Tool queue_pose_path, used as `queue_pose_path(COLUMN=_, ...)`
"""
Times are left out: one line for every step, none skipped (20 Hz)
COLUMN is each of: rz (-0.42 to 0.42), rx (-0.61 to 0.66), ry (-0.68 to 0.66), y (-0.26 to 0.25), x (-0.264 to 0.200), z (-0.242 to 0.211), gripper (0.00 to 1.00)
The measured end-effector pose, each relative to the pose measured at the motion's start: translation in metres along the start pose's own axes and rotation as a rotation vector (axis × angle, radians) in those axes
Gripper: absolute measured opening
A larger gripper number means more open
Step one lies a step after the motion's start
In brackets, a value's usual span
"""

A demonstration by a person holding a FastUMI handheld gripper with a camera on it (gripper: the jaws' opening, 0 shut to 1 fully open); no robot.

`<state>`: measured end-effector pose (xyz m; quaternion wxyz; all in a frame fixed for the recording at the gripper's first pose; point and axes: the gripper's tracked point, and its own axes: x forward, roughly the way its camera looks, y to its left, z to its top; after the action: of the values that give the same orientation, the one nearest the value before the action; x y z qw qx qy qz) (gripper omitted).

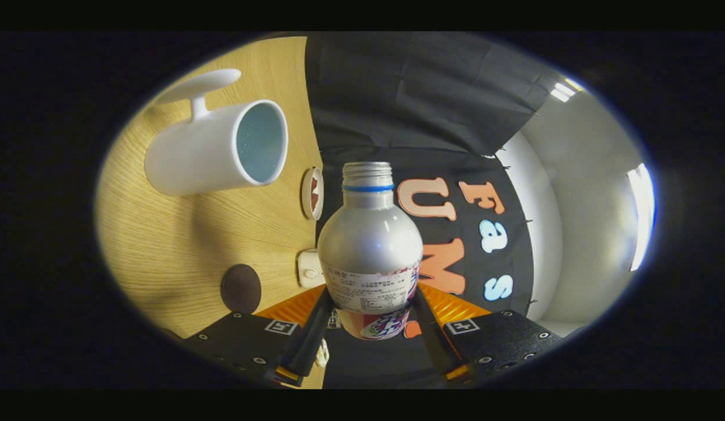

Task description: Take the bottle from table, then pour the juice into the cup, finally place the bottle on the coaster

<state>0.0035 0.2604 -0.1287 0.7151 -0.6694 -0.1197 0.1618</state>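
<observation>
My gripper (369,305) is shut on a silver bottle (369,234), one finger on each side of its labelled lower body. The bottle has no cap, with a threaded neck and a blue ring. The view is rolled, so the wooden table (164,234) stands like a wall beside the bottle, which lies roughly level with it. A white cup (204,152) with a handle stands on the table ahead and to one side, its open mouth facing the bottle's neck side. No liquid shows at the neck. A dark round coaster (241,287) lies on the table near the fingers.
A small round white-rimmed thing (311,193) sits at the table's edge between cup and bottle neck. A small white block (310,268) sits at the same edge, closer to the fingers. The black cloth wall hangs beyond the bottle, with a pale wall further off.
</observation>
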Motion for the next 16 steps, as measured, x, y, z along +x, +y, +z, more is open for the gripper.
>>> queue_pose_path(rz=-0.006, rx=-0.016, ry=-0.006, y=-0.001, x=-0.001, z=0.001, gripper=0.76)
queue_pose_path(rz=-0.012, rx=-0.036, ry=-0.012, y=-0.002, x=0.002, z=0.002, gripper=0.77)
queue_pose_path(rz=-0.006, rx=-0.049, ry=-0.017, y=-0.002, x=0.003, z=0.003, gripper=0.77)
queue_pose_path(rz=0.001, rx=-0.052, ry=-0.022, y=0.000, x=0.007, z=0.003, gripper=0.76)
queue_pose_path(rz=0.002, rx=-0.052, ry=-0.025, y=0.000, x=0.007, z=0.003, gripper=0.77)
queue_pose_path(rz=0.002, rx=-0.056, ry=-0.030, y=0.001, x=0.007, z=0.004, gripper=0.76)
queue_pose_path(rz=-0.003, rx=-0.068, ry=-0.036, y=-0.002, x=0.008, z=0.004, gripper=0.76)
queue_pose_path(rz=-0.011, rx=-0.083, ry=-0.043, y=-0.005, x=0.008, z=0.006, gripper=0.76)
queue_pose_path(rz=-0.018, rx=-0.097, ry=-0.049, y=-0.008, x=0.007, z=0.007, gripper=0.76)
queue_pose_path(rz=-0.020, rx=-0.105, ry=-0.054, y=-0.008, x=0.008, z=0.007, gripper=0.77)
queue_pose_path(rz=-0.019, rx=-0.106, ry=-0.055, y=-0.009, x=0.010, z=0.005, gripper=0.76)
queue_pose_path(rz=-0.021, rx=-0.110, ry=-0.055, y=-0.008, x=0.010, z=0.003, gripper=0.76)
queue_pose_path(rz=-0.025, rx=-0.120, ry=-0.055, y=-0.010, x=0.010, z=0.003, gripper=0.76)
queue_pose_path(rz=-0.030, rx=-0.132, ry=-0.056, y=-0.012, x=0.011, z=0.001, gripper=0.76)
queue_pose_path(rz=-0.034, rx=-0.139, ry=-0.058, y=-0.014, x=0.013, z=0.001, gripper=0.76)
queue_pose_path(rz=-0.034, rx=-0.140, ry=-0.061, y=-0.015, x=0.011, z=0.001, gripper=0.76)
